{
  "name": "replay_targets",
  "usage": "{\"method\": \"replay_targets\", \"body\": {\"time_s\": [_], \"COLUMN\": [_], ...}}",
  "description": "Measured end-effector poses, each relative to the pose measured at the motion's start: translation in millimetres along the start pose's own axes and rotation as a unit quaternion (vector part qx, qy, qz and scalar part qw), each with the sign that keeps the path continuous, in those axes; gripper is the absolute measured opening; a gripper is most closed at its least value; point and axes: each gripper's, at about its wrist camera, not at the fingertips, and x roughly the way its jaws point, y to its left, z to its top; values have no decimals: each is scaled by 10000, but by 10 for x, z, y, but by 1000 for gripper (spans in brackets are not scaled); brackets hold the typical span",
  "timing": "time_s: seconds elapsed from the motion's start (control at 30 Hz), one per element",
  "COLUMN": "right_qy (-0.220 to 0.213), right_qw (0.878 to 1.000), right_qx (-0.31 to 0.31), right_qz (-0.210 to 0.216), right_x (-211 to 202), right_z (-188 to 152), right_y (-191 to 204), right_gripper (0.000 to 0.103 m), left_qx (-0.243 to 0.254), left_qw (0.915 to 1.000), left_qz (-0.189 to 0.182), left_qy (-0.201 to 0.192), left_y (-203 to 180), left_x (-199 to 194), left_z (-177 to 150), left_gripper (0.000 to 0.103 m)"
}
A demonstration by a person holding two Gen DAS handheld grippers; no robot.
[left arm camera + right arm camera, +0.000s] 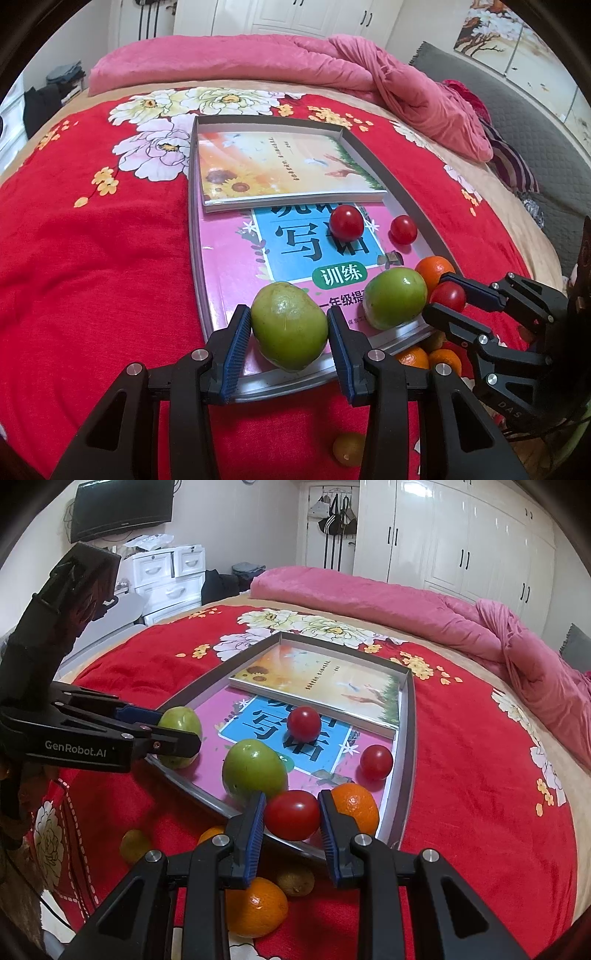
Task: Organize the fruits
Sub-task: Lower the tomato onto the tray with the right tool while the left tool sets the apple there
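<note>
My left gripper is shut on a green fruit at the near edge of the shallow grey tray. The same fruit shows in the right wrist view, held by the left gripper. My right gripper is shut on a red tomato over the tray's near rim; that tomato and the right gripper show at the right of the left wrist view. Inside the tray lie a second green fruit, two red tomatoes and an orange.
Two books line the tray floor. On the red flowered bedspread outside the tray lie oranges, a kiwi and a yellowish fruit. A pink quilt is heaped at the far side.
</note>
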Motion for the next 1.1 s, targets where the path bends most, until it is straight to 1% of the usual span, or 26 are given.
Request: {"method": "replay_targets", "body": {"time_s": [0.63, 0.7, 0.97, 1.1], "right_qy": [33, 20, -172, -255], "right_qw": [9993, 9993, 9983, 9976], "right_qx": [291, 311, 516, 633], "right_qz": [215, 227, 189, 133], "right_x": [12, 6, -94, -142], "right_z": [-20, -22, -4, 15], "right_y": [-48, -50, -129, -188], "right_gripper": [29, 31, 46, 48], "left_qx": [-44, -42, -38, -41], "left_qw": [10000, 10000, 10000, 10000], "left_qz": [-42, -43, -47, -50], "left_qy": [16, 18, 21, 20], "left_y": [8, 9, 8, 7], "left_x": [26, 26, 29, 32], "left_z": [-4, -3, -3, -6], "left_gripper": [44, 44, 44, 44]}}
